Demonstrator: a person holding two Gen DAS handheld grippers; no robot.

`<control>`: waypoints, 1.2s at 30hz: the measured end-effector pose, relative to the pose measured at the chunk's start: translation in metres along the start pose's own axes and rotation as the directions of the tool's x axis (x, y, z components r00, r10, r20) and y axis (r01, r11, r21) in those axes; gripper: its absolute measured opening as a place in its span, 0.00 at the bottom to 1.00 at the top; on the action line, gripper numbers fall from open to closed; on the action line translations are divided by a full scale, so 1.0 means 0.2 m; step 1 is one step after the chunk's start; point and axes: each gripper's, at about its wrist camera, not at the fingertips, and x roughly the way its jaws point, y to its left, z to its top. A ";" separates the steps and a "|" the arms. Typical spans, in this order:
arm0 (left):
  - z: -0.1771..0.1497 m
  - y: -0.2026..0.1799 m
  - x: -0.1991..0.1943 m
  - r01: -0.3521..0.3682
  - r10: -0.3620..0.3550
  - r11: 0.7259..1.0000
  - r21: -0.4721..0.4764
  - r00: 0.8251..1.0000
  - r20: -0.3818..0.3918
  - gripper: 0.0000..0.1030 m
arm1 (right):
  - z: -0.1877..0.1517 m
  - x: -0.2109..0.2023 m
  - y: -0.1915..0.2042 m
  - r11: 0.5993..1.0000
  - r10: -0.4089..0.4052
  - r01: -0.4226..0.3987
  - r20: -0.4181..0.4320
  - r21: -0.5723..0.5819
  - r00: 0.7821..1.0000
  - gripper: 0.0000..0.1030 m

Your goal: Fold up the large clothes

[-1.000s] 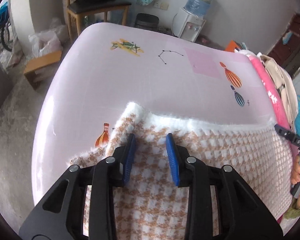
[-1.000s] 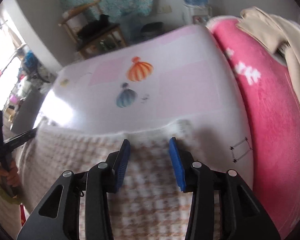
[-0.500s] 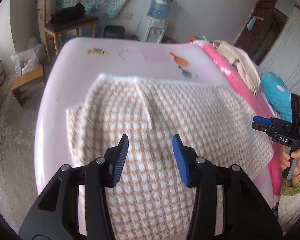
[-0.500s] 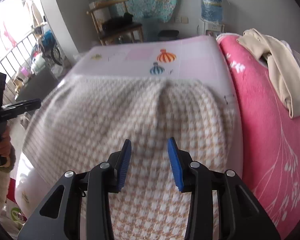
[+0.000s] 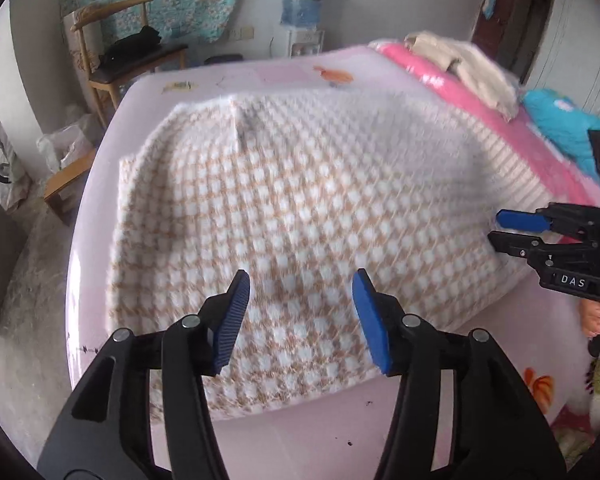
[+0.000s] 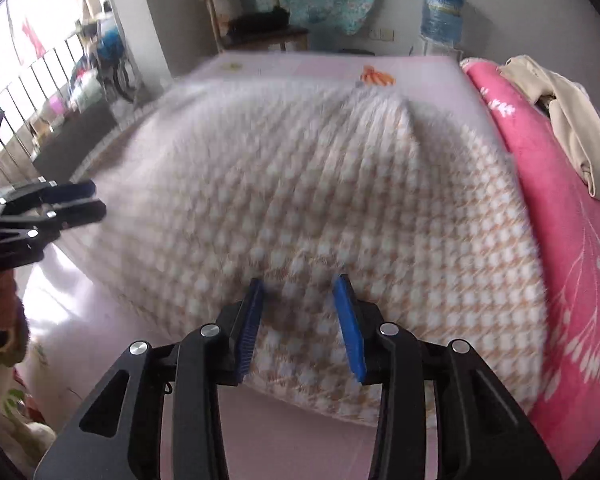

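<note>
Fingers of the left gripper (image 5: 301,312) and right gripper (image 6: 298,314) are spread, pinching nothing, above the checked garment (image 5: 300,208), which lies flat on the pink bed (image 5: 300,432), pink blanket (image 6: 572,248) at 3 o'clock.

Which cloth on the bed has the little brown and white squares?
The checked blanket, spread flat on the pale pink sheet. The pink blanket is plain pink with white flowers, and the beige clothes are plain and crumpled.

We carry 2 black plastic grippers, left gripper (image 5: 301,316) and right gripper (image 6: 299,320), each with ridged blue pads, silver screws, and "DAS" lettering on the right one.
</note>
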 end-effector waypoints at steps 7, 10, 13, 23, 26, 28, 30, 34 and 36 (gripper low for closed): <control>-0.12 -0.03 -0.17 0.014 -0.013 1.000 -0.017 0.996 0.084 0.51 | -0.06 -0.22 0.20 0.997 -0.020 0.029 0.120 -0.073 0.993 0.36; -0.16 -0.08 -0.01 -0.017 0.018 0.999 -0.039 1.000 0.005 0.51 | -0.11 -0.10 0.32 0.995 0.009 -0.001 0.074 -0.096 0.997 0.38; -0.18 -0.10 0.00 -0.057 0.057 0.998 -0.039 0.998 0.019 0.52 | -0.12 -0.07 0.34 0.993 -0.046 0.055 0.092 -0.101 0.995 0.40; -0.22 0.18 -0.06 -0.005 0.018 0.971 -0.240 0.998 0.056 0.53 | -0.20 -0.10 0.03 0.997 -0.054 0.051 0.052 0.057 0.997 0.46; -0.22 0.25 -0.16 0.026 0.012 0.960 -0.278 0.991 0.133 0.59 | -0.20 -0.25 -0.08 0.991 -0.094 0.078 0.140 0.112 0.986 0.46; -0.23 0.32 -0.13 0.000 0.037 0.949 -0.315 0.993 0.111 0.61 | -0.23 -0.26 -0.25 0.969 -0.149 0.115 0.144 0.220 0.978 0.46; -0.25 0.39 -0.08 0.058 -0.017 0.926 -0.374 0.994 0.112 0.61 | -0.29 -0.17 -0.42 0.942 -0.091 0.052 0.105 0.333 0.990 0.43; -0.23 0.39 -0.13 0.079 -0.034 0.915 -0.397 0.992 0.119 0.61 | -0.27 -0.23 -0.45 0.934 -0.062 0.016 0.117 0.358 0.991 0.42; -0.25 0.37 -0.22 0.077 -0.019 0.918 -0.388 0.988 0.152 0.62 | -0.27 -0.31 -0.43 0.928 -0.063 0.007 0.138 0.372 0.988 0.44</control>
